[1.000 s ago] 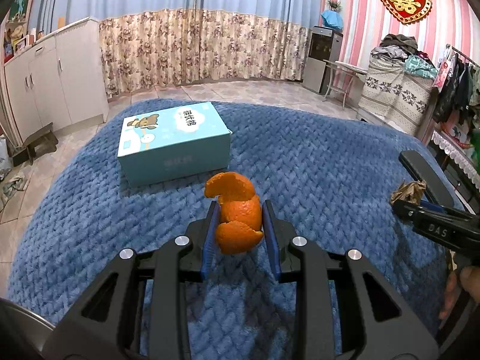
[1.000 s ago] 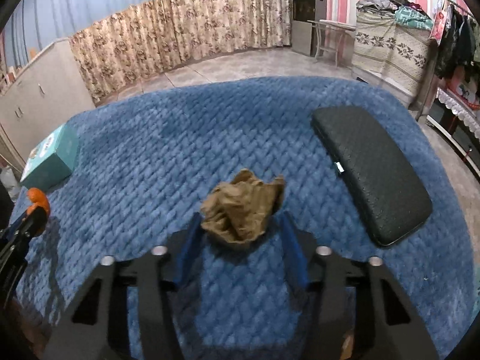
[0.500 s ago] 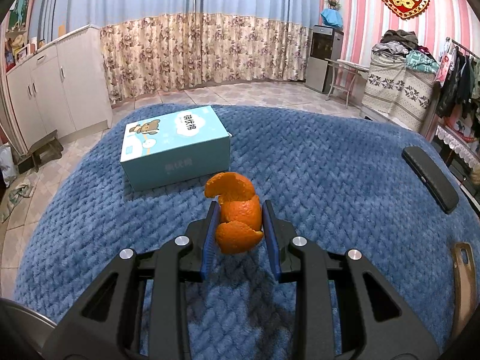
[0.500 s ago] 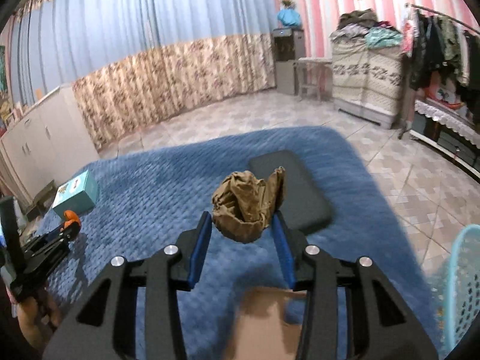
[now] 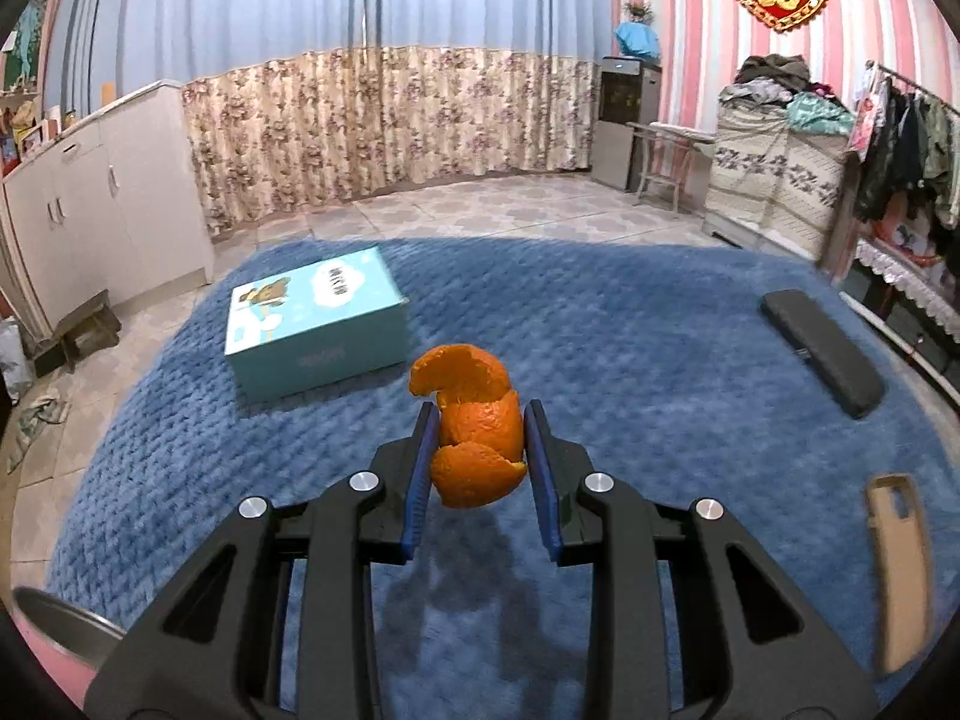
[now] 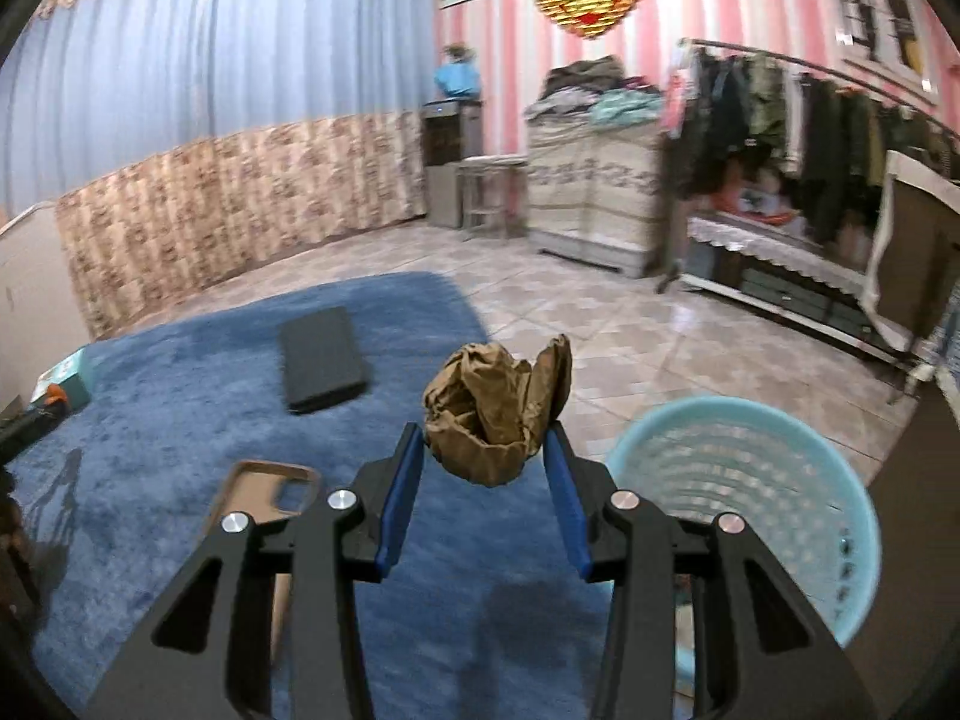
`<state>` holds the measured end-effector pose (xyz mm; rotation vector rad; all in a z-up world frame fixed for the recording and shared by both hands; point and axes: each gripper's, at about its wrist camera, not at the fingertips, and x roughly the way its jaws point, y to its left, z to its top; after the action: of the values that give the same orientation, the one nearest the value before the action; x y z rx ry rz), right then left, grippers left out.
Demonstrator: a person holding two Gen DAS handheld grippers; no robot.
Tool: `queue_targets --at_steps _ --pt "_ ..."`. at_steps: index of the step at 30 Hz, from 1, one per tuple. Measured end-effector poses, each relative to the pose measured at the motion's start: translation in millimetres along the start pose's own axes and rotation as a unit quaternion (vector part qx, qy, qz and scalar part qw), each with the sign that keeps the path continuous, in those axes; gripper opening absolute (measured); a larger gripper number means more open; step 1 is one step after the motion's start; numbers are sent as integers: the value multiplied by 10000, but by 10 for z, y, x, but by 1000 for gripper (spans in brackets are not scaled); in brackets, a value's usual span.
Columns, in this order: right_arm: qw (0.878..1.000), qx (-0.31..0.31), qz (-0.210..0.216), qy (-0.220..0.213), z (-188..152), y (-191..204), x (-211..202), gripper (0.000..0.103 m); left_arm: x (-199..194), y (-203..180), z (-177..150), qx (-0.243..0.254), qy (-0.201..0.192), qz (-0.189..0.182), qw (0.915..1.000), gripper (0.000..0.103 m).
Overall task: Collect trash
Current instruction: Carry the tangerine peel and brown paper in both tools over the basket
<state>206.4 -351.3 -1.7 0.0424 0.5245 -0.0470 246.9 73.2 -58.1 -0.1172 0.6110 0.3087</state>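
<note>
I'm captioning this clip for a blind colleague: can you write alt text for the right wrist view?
The right gripper holds a crumpled brown paper wad between its blue pads, above the edge of a blue rug. A light blue plastic basket stands just to its right on the tiled floor. On the rug lie a tan phone case and a black pad.

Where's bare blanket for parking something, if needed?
Widest bare patch: blue blanket between the teal box and the black pad. Another lies ahead of the orange peel. Tighter by the phone case near the basket.
</note>
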Motion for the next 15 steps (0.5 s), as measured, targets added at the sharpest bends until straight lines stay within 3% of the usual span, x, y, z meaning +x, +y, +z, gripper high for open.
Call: queue_targets --at_steps 9,15 --pt "9981 443 -400 -153 -93 -679 -74 41 -436 -735 106 469 -301 -693 9960 28" --pt "9958 469 -742 -250 -122 -963 -111 41 -516 -1322 43 830 -277 -1171 9893 28"
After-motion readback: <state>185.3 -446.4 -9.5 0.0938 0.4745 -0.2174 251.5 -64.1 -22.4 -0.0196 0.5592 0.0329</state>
